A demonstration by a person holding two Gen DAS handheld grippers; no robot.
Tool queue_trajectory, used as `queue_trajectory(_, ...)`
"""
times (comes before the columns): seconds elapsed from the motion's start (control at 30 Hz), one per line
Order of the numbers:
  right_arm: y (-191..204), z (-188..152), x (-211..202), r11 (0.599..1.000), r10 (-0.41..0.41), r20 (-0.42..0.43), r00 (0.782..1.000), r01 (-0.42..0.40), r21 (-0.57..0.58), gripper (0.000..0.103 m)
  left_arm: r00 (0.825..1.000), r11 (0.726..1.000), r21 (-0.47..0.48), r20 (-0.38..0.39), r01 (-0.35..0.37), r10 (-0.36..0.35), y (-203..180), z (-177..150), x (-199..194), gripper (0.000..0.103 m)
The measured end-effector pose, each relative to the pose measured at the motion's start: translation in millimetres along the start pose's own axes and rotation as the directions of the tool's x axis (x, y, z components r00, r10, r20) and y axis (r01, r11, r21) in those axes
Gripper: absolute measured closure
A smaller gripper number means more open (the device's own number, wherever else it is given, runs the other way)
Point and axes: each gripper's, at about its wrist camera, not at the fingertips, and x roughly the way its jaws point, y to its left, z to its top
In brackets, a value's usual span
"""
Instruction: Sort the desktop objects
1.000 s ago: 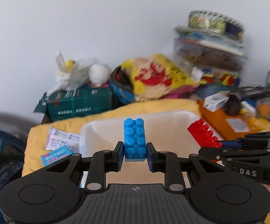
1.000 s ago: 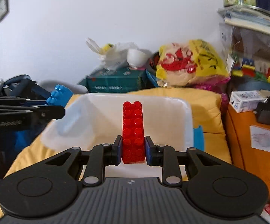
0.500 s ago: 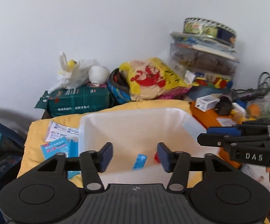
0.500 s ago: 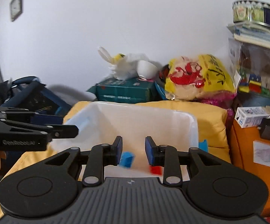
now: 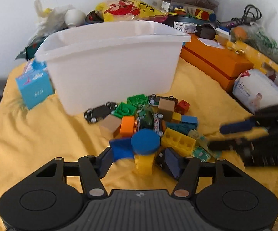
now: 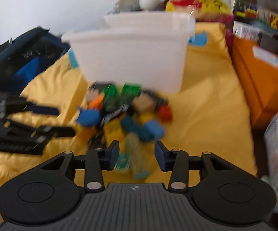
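Yellow cloth (image 5: pixel 33 134): both grippers emptied, lowered.

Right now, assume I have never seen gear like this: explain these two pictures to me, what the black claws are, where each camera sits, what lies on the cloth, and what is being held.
There is no robot here. A person holds a hand tool with two fingers in each hand, and each tool carries a wide-angle camera looking forward along those fingers. One picture comes from the left gripper, the other from the right gripper; each tool also shows at the edge of the other's picture.

On the yellow cloth stands a white plastic tub. In front of it lies a heap of toy blocks, with a small black toy car among them. An orange box sits to the right.

Nothing is held. Both grippers are open; the right one's jaws have just been opening further. A yellow piece with a round blue top stands between the left fingers, ungripped.
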Motion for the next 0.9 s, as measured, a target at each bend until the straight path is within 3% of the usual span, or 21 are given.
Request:
queue_trajectory(0.1,10,-5,0,0.999,0.009,0.006,1.000,-0.009,-0.040,0.061,1.000,1.000,-0.023,-0.012,0.012,-0.012,3,10,13,0.042)
queue_trajectory(0.2,18,-2,-5,0.993,-0.024,0.041,0.999,0.029,-0.111,0.060,0.998,0.998,-0.039,-0.043,0.043,-0.045,2,12,28,0.061)
queue_trajectory(0.47,28,-18,-4,0.975,-0.024,0.036,0.999,0.032,-0.221,0.061,0.999,0.996,-0.087,-0.019,0.035,-0.036,13,-10,-8,0.061)
queue_trajectory(0.6,39,-16,1,0.958,0.000,0.050,0.999,0.014,-0.288,0.062,0.996,0.996,-0.087,-0.082,0.017,-0.024,16,-37,-17,0.061)
queue_trajectory(0.67,47,-14,8,0.937,-0.015,0.052,0.999,0.032,-0.347,0.069,0.994,0.997,-0.079,-0.113,0.000,-0.009,14,-49,-14,0.061)
queue_trajectory(0.77,55,-10,24,0.911,-0.039,0.034,0.999,0.049,-0.410,0.072,0.989,0.996,-0.076,-0.144,-0.039,0.028,12,-56,-12,0.061)
queue_trajectory(0.9,57,-8,41,0.891,-0.087,0.015,0.996,0.084,-0.446,0.074,0.996,0.996,-0.054,-0.068,-0.068,0.065,11,-48,-29,0.054)
